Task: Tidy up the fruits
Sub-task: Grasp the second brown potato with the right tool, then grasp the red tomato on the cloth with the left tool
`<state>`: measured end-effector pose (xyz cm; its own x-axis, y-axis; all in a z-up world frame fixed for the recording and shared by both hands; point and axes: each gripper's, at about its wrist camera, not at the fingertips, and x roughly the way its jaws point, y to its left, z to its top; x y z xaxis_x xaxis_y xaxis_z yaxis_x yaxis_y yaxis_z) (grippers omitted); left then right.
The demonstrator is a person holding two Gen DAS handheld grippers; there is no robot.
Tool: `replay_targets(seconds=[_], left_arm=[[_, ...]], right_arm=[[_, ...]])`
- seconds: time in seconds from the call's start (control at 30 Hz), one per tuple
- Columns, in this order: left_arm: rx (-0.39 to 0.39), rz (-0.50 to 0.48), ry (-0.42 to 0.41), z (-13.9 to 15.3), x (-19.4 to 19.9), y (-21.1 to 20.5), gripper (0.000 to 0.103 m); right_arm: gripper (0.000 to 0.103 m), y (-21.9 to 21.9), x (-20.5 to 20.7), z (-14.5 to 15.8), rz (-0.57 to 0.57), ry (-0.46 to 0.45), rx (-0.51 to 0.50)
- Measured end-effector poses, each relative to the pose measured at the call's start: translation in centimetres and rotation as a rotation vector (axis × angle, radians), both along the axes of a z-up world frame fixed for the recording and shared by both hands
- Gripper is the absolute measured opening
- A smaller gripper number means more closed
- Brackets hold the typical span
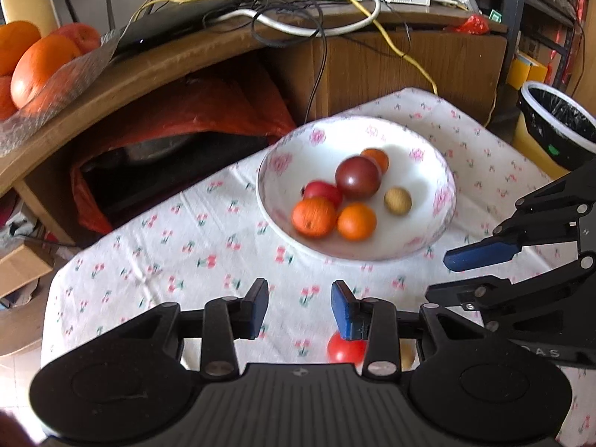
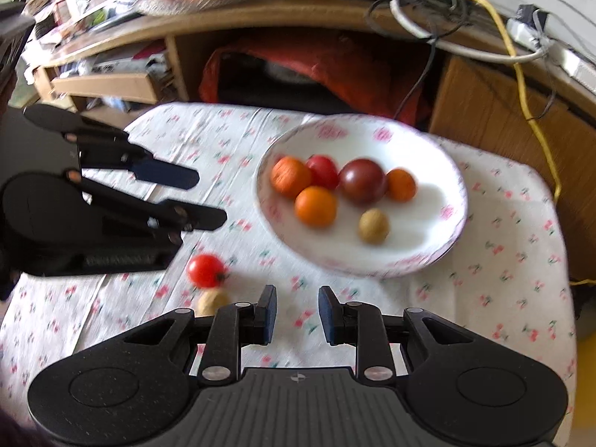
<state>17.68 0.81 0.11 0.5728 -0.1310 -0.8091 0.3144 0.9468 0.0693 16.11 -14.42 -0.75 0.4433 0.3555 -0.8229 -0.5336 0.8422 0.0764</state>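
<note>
Right wrist view, left to right: the left gripper (image 2: 208, 197) hangs with fingers apart and empty, the red tomato (image 2: 205, 270) and a tan fruit (image 2: 211, 302) lie loose just left of the right gripper (image 2: 297, 314), whose fingers are narrowly parted and empty, and ahead sits the bowl (image 2: 409, 260) holding six fruits. Round fruit may roll off the wrinkled cherry-print cloth (image 2: 503, 260) covering the tabletop if nudged. Behind stands a cluttered wooden desk (image 2: 335, 11) with cables.

Cherry-print tablecloth (image 1: 156, 260) covers the table. Behind it, a wooden shelf (image 1: 156, 70) carries tangled cables (image 1: 283, 18), including a yellow cable (image 2: 521, 74), with a red plastic bag (image 1: 208, 108) stuffed beneath. A black-lined bin (image 1: 558, 126) stands at far right.
</note>
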Motion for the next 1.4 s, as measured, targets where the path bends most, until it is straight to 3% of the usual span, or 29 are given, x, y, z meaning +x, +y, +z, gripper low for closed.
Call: replay_targets(seconds=[0.33,0.6,1.17,1.4], left_arm=[[-0.014,0.009,0.027,-0.3,-1.4,2.0,0.046],[-0.011,0.007,0.04,-0.5,-1.7,2.5,0.046],[-0.018,-0.04,0.085,-1.5,-1.6,1.5,0.047],[-0.044,-0.072,0.079,-1.1,-1.5,0.4,0.051]], right_arm=[[0.024,3.0,-1.4,-0.9,0.132,0.049,0.026],[0.024,4.8,-1.2,-1.6,0.173,0.078,0.04],[0.021,4.0,-1.4,-2.1,0.136,0.155,0.097],[0.021,1.7,-1.7,-1.5,0.092,0.135,0.068]])
